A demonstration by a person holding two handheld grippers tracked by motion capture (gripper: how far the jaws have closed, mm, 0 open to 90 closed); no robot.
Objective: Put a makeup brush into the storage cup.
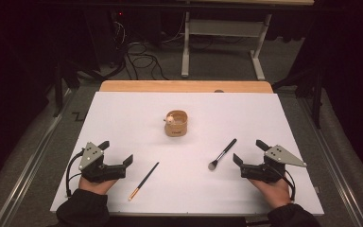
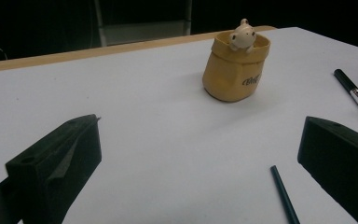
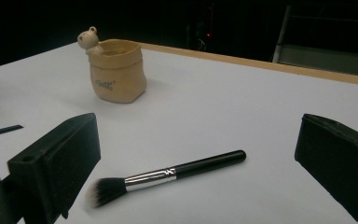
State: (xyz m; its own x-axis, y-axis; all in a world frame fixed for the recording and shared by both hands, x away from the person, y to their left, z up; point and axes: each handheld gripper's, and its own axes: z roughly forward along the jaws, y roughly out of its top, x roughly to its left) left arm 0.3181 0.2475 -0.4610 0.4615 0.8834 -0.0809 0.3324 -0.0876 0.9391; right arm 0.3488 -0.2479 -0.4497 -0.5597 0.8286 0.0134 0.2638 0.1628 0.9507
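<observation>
Both grippers (image 1: pixel 117 152) (image 1: pixel 248 150) gape, empty; the makeup brush (image 3: pixel 168 176) looks light, probably slick — grab its black handle.

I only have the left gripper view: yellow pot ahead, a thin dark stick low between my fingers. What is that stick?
Observer: The high view shows a slim brush with a pale tip nearest the person, lying just right of the left gripper.
Operator: And the brush at my right edge?
Observer: A powder brush; the right gripper view shows its whole length, black handle, silver ferrule, fluffy dark head.
Operator: Is the right gripper on it?
Observer: No. The right gripper is open, the brush lying on the table between and ahead of its fingers, untouched.
</observation>
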